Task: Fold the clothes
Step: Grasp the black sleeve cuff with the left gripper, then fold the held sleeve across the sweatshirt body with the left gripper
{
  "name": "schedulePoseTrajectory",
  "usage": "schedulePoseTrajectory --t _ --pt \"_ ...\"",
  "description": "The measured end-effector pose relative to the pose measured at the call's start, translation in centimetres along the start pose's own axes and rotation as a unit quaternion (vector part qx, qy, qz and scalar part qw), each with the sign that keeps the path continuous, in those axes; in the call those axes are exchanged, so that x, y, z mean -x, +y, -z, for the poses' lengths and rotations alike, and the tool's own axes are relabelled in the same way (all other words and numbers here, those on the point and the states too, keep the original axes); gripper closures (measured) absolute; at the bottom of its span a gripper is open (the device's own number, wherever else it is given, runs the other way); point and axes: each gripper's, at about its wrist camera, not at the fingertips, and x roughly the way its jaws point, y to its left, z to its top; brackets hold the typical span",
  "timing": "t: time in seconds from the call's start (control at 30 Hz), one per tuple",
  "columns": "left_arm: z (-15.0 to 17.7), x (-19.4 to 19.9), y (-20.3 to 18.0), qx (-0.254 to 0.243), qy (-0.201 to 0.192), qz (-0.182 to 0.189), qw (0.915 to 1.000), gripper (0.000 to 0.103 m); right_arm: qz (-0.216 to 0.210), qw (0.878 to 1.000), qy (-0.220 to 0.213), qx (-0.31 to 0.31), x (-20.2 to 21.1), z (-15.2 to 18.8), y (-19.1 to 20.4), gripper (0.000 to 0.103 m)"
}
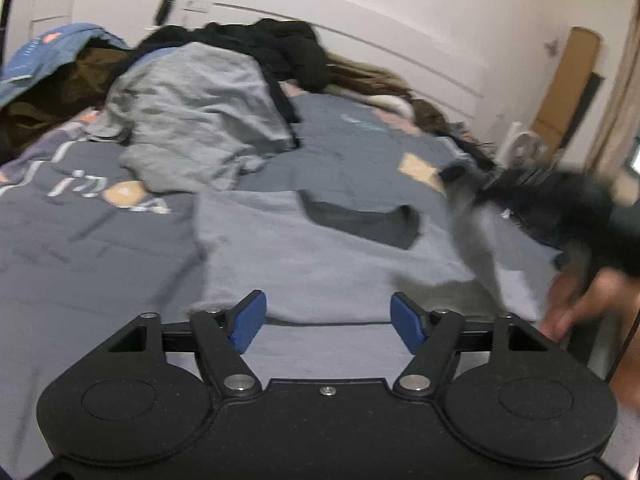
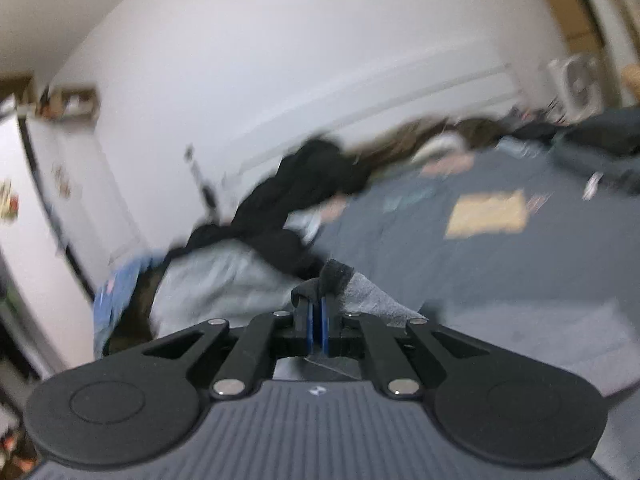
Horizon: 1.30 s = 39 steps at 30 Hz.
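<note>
Left gripper (image 1: 327, 320) wide, low over grey shirt (image 1: 304, 256) | right gripper (image 2: 319, 316) pinching its edge, raised

A bedroom in a home. A bed (image 1: 100, 248) with a grey printed cover fills the room, with a pile of clothes (image 1: 208, 92) heaped on it. Plain white walls (image 1: 400, 8) stand behind, with a small fan (image 1: 524, 148) and a cardboard box (image 1: 568, 84) in the corner.
</note>
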Motion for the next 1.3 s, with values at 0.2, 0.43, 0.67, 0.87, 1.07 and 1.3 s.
schedulePoseTrajectory --t 0.2,0.43,0.67,0.87,1.07,1.3 --pt "-0.2 0.2 2.0 0.018 -0.001 -0.002 0.9998 0.034 0.0 0.995 0.097 0.011 -2.1 5.3 0.8 0.085" --pt "0.3 -0.5 1.6 0.018 0.005 0.013 0.9997 0.034 0.003 0.996 0.077 0.032 4.3 5.2 -1.6 0.05" --pt "1.3 -1.5 0.4 -0.01 0.01 0.09 0.9958 0.08 0.039 0.998 0.048 0.016 8.1 5.7 -6.5 0.045" --pt "-0.9 -6.6 -1.2 -0.041 0.059 0.105 0.9919 0.086 0.032 0.998 0.062 0.004 6.1 5.2 -8.3 0.044" --pt "-2.5 -13.5 -1.6 -0.035 0.118 0.096 0.9877 0.083 0.012 0.997 0.078 0.026 5.9 5.4 -8.0 0.043" --pt "-3.2 -18.0 -2.2 -0.009 0.175 0.119 0.9772 0.063 0.01 0.996 0.094 0.005 5.3 5.0 -9.4 0.041"
